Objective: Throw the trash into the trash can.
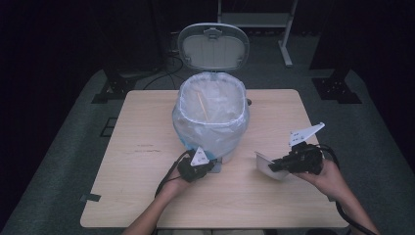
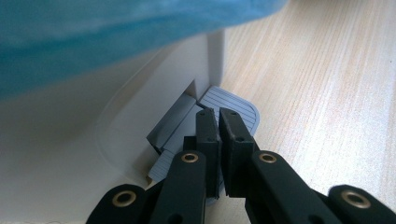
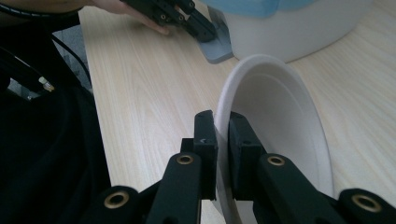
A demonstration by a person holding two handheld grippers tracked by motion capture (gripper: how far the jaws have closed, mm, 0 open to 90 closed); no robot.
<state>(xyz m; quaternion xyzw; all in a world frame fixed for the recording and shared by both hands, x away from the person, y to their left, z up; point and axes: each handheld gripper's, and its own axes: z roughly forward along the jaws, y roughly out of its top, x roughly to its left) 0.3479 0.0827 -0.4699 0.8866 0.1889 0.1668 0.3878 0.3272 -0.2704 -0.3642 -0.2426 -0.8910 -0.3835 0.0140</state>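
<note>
Progress is sitting about midway, I am judging: my left gripper [image 1: 211,165], jaws closed together, is pressing the bin's pedal [image 2: 233,105] at 6 o'clock of the bin [image 1: 211,115], whose lid [image 1: 213,47] is standing open. My right gripper [image 1: 272,167] is pinching the white bowl [image 1: 266,165] by its rim at 4 o'clock of the bin, not yet dropped in. No readable writing is showing.

Lidded white plastic pedal bin [image 1: 211,128] stands mid-table on the pale wooden table [image 1: 142,161], its lid raised behind. Clear plastic liner [image 1: 210,105] sits in it; thin wooden stick [image 1: 202,107] lies inside. Grey ribbed foot pedal [image 2: 233,105] projects at the bin's front base. Shallow white paper bowl [image 1: 266,164] is right of the bin, nearer the front edge.
</note>
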